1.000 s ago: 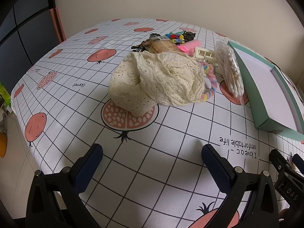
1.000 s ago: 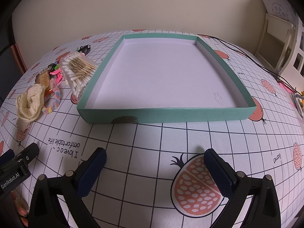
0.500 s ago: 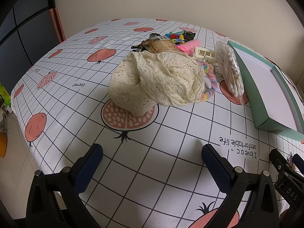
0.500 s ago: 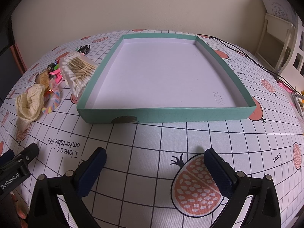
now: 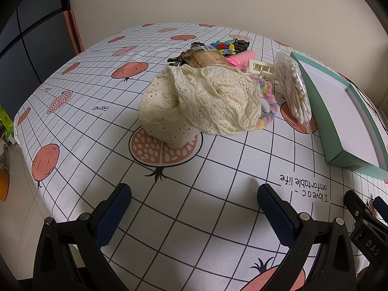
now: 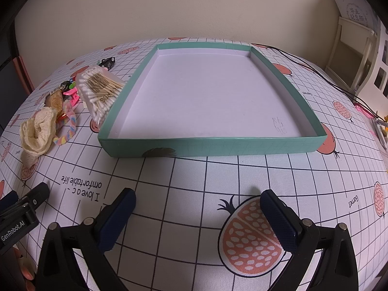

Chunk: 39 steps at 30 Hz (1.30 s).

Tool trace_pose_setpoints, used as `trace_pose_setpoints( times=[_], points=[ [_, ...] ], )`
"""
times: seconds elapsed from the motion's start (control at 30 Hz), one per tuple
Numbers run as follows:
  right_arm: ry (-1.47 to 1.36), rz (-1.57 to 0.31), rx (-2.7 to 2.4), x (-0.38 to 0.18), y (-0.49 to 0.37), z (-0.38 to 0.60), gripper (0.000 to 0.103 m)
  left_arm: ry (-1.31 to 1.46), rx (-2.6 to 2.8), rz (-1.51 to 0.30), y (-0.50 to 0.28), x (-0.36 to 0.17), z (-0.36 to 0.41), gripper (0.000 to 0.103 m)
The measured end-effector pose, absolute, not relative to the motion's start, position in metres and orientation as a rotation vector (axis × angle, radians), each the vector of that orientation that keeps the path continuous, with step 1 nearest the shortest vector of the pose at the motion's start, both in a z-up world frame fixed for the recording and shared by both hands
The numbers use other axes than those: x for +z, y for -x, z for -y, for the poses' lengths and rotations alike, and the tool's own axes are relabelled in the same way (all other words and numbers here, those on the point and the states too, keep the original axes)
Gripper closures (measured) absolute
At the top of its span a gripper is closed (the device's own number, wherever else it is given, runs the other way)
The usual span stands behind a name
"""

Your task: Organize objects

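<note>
Black frames; navy ribbed pads (image 5: 276, 214); silver screws (image 6: 87, 220)

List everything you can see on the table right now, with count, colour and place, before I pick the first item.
Tray: one, teal walls, white inside, nothing in it; table centre.
Cotton swab bag: one, clear, leaning on the tray's left wall.
Lace cloth: one, cream, bunched, left of the swabs.
Braided band: one, pastel, partly under the cloth.
Snack packet: one, brown, behind the cloth.
Small clips: several, mixed colours, far end of the pile.
Pink item: one; type unclear.
Tablecloth: white grid, pomegranate print.
Cable: black, far right.
Left gripper: open, empty.
Right gripper: open, empty.
</note>
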State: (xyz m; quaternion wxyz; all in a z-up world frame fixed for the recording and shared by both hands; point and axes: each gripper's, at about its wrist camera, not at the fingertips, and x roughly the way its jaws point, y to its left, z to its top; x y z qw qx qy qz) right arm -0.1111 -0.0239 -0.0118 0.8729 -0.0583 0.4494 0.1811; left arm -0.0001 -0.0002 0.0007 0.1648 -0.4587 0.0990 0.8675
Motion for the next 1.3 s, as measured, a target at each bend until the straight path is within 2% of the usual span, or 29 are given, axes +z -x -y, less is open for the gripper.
trace_pose_setpoints(
  times=[0.5, 0.73, 0.97, 1.3],
  points=[
    [0.119, -0.91, 0.388, -0.004, 0.111, 0.027, 0.0, 1.286, 2.37, -0.295, 0.004, 0.002, 0.004, 0.0],
    [0.109, -0.848, 0.44, 0.029, 0.11, 0.019, 0.0, 1.282, 2.343, -0.27, 0.015, 0.019, 0.005, 0.0],
    [0.141, -0.835, 0.525, 0.075, 0.102, -0.007, 0.0, 1.265, 2.25, -0.336, 0.04, 0.055, -0.006, 0.0],
    [0.162, -0.849, 0.566, 0.117, 0.067, -0.038, 0.0, 1.387, 2.16, -0.295, 0.078, 0.077, -0.024, 0.0]
  ],
)
